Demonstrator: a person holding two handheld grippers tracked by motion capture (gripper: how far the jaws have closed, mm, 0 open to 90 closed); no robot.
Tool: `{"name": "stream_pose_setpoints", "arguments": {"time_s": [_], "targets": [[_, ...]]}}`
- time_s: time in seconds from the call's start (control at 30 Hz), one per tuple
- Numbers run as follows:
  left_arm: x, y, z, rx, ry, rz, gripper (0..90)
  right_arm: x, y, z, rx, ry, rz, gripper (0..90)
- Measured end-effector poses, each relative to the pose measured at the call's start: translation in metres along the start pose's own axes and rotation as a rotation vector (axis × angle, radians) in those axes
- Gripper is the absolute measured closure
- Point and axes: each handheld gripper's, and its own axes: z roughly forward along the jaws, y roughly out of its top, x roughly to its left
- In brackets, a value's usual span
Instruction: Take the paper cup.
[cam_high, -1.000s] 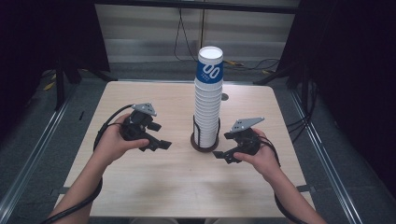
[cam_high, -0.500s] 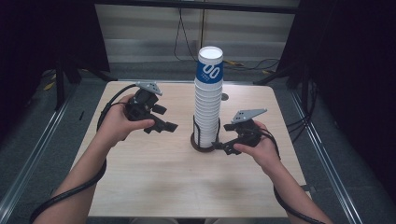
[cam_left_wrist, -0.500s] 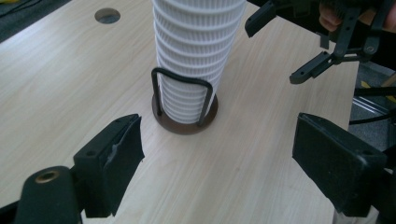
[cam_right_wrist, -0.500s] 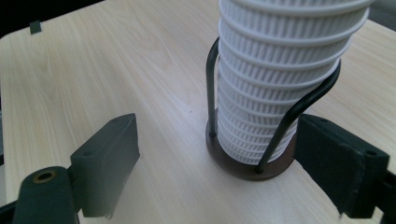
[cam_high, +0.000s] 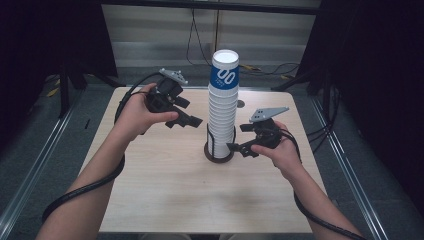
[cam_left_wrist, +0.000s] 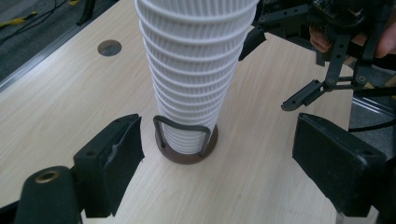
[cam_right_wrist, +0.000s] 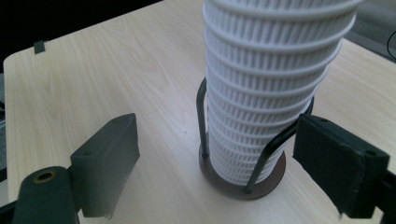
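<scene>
A tall stack of white ribbed cups (cam_high: 222, 117), topped by a cup with a blue label, stands in a dark round holder (cam_high: 219, 156) with wire uprights at the table's middle. My left gripper (cam_high: 190, 112) hangs open above the table left of the stack, level with its middle. In the left gripper view the stack (cam_left_wrist: 196, 70) and holder (cam_left_wrist: 187, 151) lie ahead of the wide jaws. My right gripper (cam_high: 239, 138) is open beside the stack's lower part on the right. In the right gripper view the stack (cam_right_wrist: 271, 70) rises just ahead between the pads, untouched.
The light wooden table (cam_high: 165, 195) has a small round hole (cam_high: 240, 104) behind the stack. Cables trail from both grippers across the table and off its edges. Metal rails (cam_high: 35, 165) run along the floor on both sides, and dark curtains stand behind.
My left hand has lifted its gripper and carried it back and toward the stack. My right hand has risen a little and closed in on the stack's base. Both stay open.
</scene>
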Motion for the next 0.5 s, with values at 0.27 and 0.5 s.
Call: {"name": "stream_pose_setpoints", "arguments": {"time_s": [0.27, 0.5], "targets": [[-0.002, 0.017, 0.001, -0.007, 0.001, 0.014, 15.8, -0.005, 0.015, -0.005, -0.015, -0.01, -0.001, 13.6], [-0.002, 0.027, 0.001, 0.023, 0.013, 0.023, 15.8, -0.007, 0.023, -0.007, -0.013, -0.011, -0.007, 13.5]]}}
